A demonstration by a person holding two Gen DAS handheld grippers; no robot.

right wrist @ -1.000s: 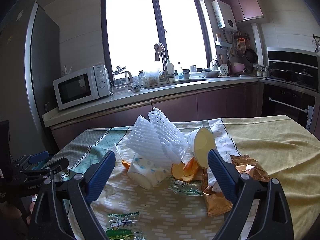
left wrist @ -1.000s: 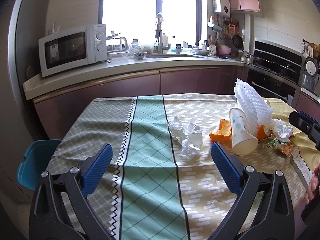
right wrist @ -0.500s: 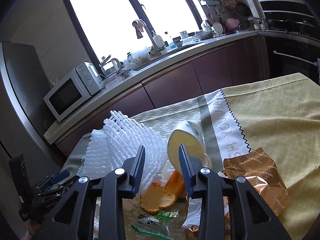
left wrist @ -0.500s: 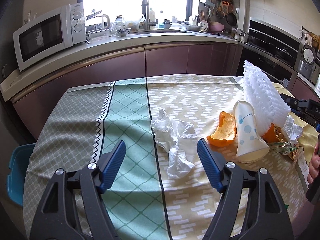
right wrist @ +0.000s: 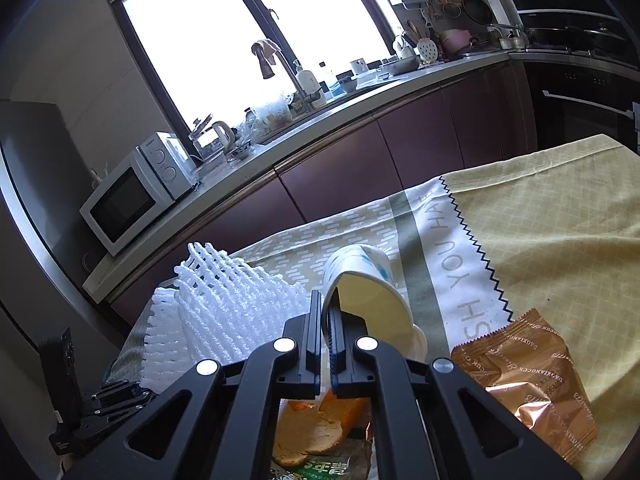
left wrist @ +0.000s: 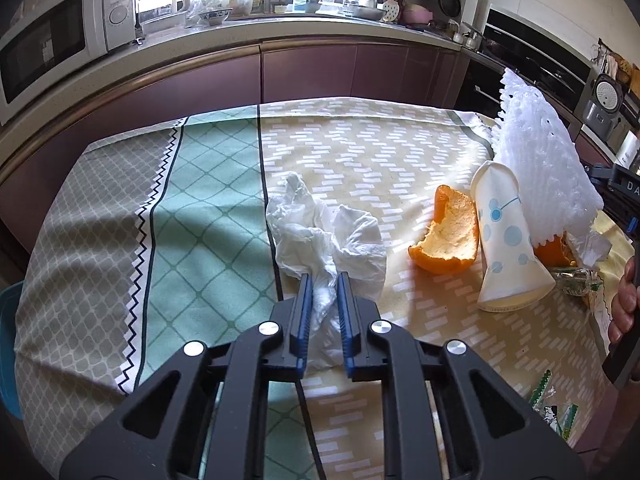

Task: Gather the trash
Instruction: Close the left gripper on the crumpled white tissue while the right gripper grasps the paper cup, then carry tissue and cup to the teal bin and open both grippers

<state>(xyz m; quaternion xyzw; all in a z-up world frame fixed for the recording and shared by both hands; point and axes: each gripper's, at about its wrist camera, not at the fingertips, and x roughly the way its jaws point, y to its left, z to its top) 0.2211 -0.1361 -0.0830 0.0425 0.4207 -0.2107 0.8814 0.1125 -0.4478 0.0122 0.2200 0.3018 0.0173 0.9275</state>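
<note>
Two grippers have each just closed on a piece of trash on the patterned tablecloth (left wrist: 208, 216). Left gripper (left wrist: 323, 280): its blue pads pinch the near tail of the crumpled white tissue (left wrist: 332, 236), which lies with its long axis running away from the camera, beside the orange peel (left wrist: 446, 240). Right gripper (right wrist: 325, 312): its jaws are nearly together, clamping what looks like the rim wall of the paper cup (right wrist: 366, 292). That cup lies tipped on its side, mouth toward the camera, base pointing toward the far counter, just beside the white foam net (right wrist: 232, 308) and near the brown snack wrapper (right wrist: 528, 376).
</note>
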